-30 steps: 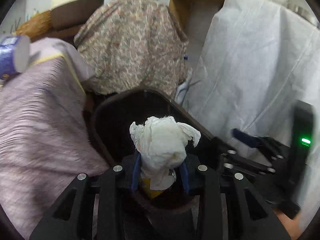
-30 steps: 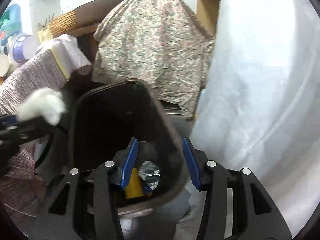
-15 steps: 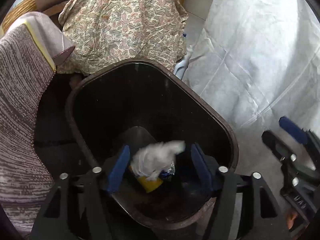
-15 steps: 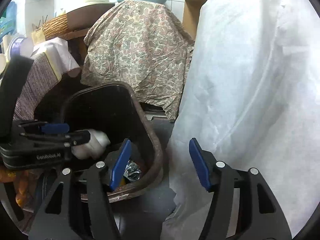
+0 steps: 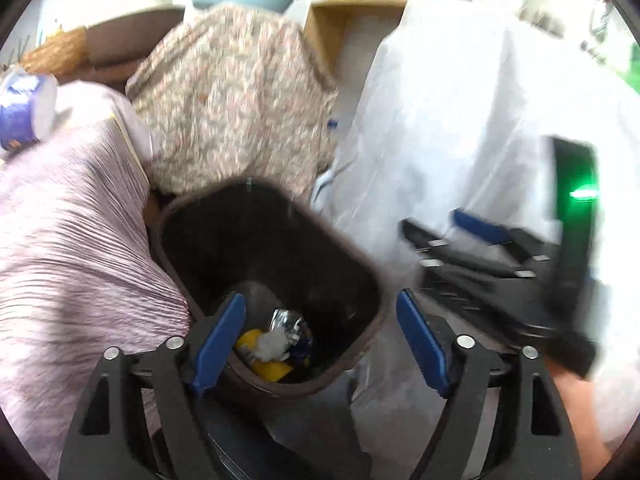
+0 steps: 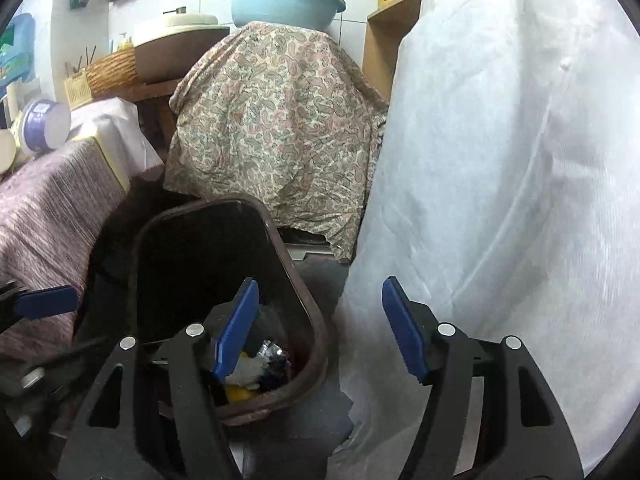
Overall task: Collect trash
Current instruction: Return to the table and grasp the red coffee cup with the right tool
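A dark brown trash bin (image 5: pixel 362 268) stands on the floor; it also shows in the right wrist view (image 6: pixel 312 320). At its bottom lie a crumpled white tissue (image 5: pixel 270 346), a yellow piece (image 5: pixel 270 368) and a shiny wrapper (image 5: pixel 290 320); the tissue also shows in the right wrist view (image 6: pixel 248 370). My left gripper (image 5: pixel 320 340) is open and empty above the bin's near rim. My right gripper (image 6: pixel 318 328) is open and empty, just right of the bin. The right gripper also shows blurred in the left wrist view (image 5: pixel 480 256).
A white sheet (image 6: pixel 500 180) hangs at the right. A paisley cloth (image 6: pixel 276 128) covers something behind the bin, with a blue basin (image 6: pixel 284 0) on top. A purple striped cloth (image 5: pixel 68 248) covers furniture at the left, with a white and purple tub (image 5: pixel 24 112) on it.
My left gripper opened and let the white tissue drop into the bin, then drew back upward. My right gripper shifted slightly while staying open.
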The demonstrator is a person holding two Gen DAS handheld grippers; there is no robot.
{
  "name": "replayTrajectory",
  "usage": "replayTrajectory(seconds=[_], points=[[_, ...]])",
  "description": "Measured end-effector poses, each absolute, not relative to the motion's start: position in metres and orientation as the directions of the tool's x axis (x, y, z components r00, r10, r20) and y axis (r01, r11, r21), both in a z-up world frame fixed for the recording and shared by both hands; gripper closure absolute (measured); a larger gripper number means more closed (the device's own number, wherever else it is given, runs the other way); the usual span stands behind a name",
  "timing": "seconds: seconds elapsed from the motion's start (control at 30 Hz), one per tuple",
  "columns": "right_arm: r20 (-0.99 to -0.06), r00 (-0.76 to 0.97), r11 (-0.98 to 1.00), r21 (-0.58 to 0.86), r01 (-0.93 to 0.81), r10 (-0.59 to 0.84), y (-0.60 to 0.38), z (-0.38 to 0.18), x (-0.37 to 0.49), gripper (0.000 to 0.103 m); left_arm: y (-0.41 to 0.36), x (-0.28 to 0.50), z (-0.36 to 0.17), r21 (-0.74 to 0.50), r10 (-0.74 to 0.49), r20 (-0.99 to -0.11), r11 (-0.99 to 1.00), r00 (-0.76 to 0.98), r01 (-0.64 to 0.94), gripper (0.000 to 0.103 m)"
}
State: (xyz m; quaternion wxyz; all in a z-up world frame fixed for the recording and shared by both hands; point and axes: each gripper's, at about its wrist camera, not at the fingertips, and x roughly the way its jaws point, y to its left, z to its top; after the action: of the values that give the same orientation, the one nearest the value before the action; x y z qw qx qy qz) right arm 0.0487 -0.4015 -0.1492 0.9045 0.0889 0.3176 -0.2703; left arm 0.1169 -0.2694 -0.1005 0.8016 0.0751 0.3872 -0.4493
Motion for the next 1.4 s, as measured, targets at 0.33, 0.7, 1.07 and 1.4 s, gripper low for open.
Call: replayTrajectory(seconds=[0.33, 0.7, 1.07, 1.4], points=[[-0.603, 0.736, 0.895, 0.079, 0.440, -0.308, -0.368, -0.116, 0.076, 0.026, -0.181, 0.115, -0.032, -0.204, -0.661, -0.556, 0.697, 0.505, 0.688, 0.014], [-0.512, 0.859, 0.990, 0.131, 0.050, 0.024, -0.249, -0.047, 0.151, 0.026, -0.061, 0.147, -0.013, -0.092, -0.337, -0.529, 0.935, 0.779, 0.342, 0.006], [-0.591, 0.773, 0.901, -0.170, -0.399, 0.231, -0.072, -0.002, 0.264, 0.019, 0.039, 0.169, -0.014, 0.009, -0.049, -0.556, 0.998, 0.830, 0.065, 0.005], [-0.607, 0.794, 0.620, -0.616, -0.485, 0.018, 0.062, 0.000, 0.359, 0.006, 0.086, 0.173, -0.024, -0.035, -0.025, -0.581, 0.999, 0.814, 0.006, 0.005]])
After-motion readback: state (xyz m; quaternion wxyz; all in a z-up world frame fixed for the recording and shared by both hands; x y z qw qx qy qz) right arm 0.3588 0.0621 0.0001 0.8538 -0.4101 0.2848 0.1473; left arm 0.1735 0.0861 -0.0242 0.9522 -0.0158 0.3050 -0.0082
